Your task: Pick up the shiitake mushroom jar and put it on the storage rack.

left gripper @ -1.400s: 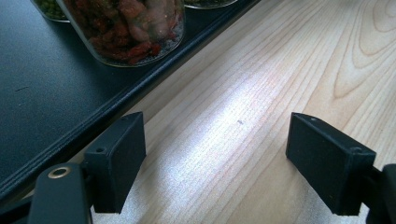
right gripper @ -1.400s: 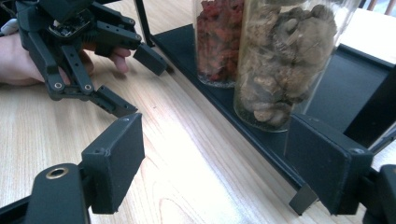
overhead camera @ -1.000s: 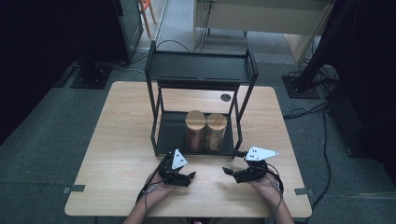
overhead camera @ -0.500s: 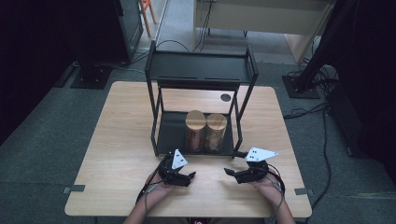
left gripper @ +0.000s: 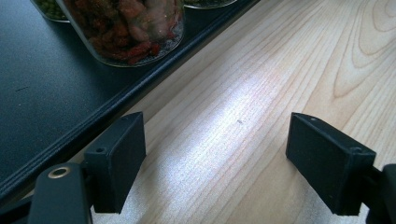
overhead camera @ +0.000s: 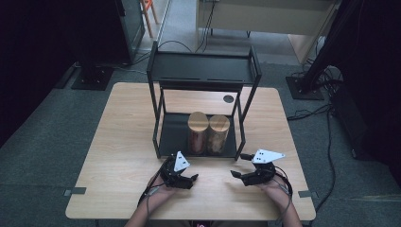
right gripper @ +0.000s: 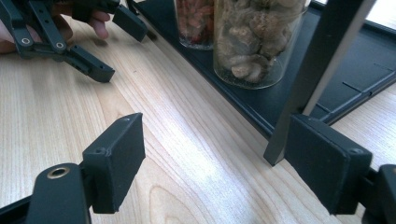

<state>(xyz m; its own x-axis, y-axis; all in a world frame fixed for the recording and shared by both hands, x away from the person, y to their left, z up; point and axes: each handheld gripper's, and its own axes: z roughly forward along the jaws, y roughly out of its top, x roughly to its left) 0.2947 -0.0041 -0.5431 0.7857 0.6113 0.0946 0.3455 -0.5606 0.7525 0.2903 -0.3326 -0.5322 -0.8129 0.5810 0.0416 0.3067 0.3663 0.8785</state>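
Two glass jars with wooden lids stand side by side on the lower shelf of a black rack [overhead camera: 203,68]. The left jar [overhead camera: 197,132] holds red pieces, the right jar [overhead camera: 218,135] pale lumps. My left gripper [overhead camera: 189,174] rests on the table just in front of the rack, open, with bare wood between its jaws [left gripper: 215,163]; the red jar [left gripper: 135,28] is ahead to its left. My right gripper [overhead camera: 239,165] lies near the rack's front right post, open and empty [right gripper: 215,163]. Its view shows the pale jar [right gripper: 254,37], the red jar [right gripper: 196,21] and the left gripper [right gripper: 123,52].
The rack's front right post [right gripper: 317,70] stands close to my right jaw. The lower shelf's raised rim [left gripper: 116,105] runs along the table beside the left gripper. A round cable hole [overhead camera: 229,99] sits in the tabletop behind the rack. Cables trail on the floor at the right.
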